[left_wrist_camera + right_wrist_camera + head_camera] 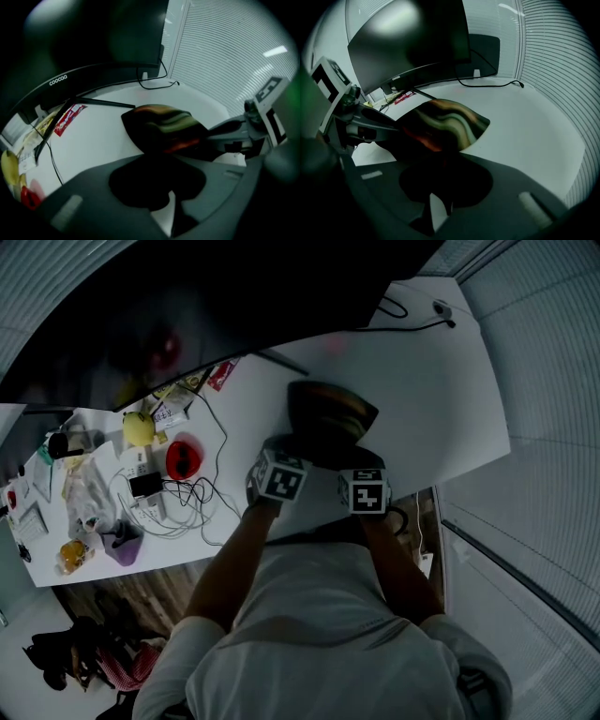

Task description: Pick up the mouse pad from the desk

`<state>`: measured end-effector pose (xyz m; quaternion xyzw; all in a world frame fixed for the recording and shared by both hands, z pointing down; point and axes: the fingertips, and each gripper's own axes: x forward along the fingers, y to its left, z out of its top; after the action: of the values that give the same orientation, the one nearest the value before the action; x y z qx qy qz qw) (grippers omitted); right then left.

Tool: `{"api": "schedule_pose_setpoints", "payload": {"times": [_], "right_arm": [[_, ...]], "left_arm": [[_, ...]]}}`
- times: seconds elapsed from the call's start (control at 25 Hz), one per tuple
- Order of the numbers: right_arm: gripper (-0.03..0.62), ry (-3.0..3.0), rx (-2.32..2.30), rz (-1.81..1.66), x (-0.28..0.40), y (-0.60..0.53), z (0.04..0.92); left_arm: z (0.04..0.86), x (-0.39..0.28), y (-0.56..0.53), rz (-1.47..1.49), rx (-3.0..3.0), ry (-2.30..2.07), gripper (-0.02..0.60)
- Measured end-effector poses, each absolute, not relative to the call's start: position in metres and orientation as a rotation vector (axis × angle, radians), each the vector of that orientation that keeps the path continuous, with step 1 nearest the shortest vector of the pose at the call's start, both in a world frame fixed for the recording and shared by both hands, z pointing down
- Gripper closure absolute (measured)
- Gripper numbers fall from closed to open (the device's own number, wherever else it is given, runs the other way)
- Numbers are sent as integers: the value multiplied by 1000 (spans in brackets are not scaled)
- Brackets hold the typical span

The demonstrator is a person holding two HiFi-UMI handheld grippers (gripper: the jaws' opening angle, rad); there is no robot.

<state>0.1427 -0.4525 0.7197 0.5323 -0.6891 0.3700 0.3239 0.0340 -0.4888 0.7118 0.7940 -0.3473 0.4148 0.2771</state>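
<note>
The mouse pad (pixel 445 121) is up off the white desk (pixel 427 381), near the front edge, just past the person's two hands. It is bent like a little hill, so its long side is hard to tell. It seems to run from left to right, from one gripper to the other. Its far edge points at the big dark screen (pixel 408 42). You can see wavy stripes of green, cream and orange on it. Its near edge goes into dark shadow and is hard to see. The left gripper (pixel 160 157) has its jaws almost together and pinches the pad's left part. The right gripper (pixel 440 157) pinches the right part the same way. The pictures are dim. A black cable (pixel 487 84) lies behind the pad. Wires (pixel 187 498) and small things sit far off on the left.
</note>
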Motion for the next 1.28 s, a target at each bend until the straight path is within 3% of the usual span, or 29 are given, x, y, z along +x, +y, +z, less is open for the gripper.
{"api": "schedule_pose_setpoints", "payload": {"times": [0.36,0.96,1.28], "right_arm": [[551,-1948,1488,876,142,-453,658],[553,-2372,1791,379,113,-413,407],[553,-2507,1788,79,87,-376,316]], "left_arm": [[647,37,-480,877,2296,-950,506],[396,1,-429,276,2688,-1193,506],[310,-24,-389,64,2831,-1278,506]]}}
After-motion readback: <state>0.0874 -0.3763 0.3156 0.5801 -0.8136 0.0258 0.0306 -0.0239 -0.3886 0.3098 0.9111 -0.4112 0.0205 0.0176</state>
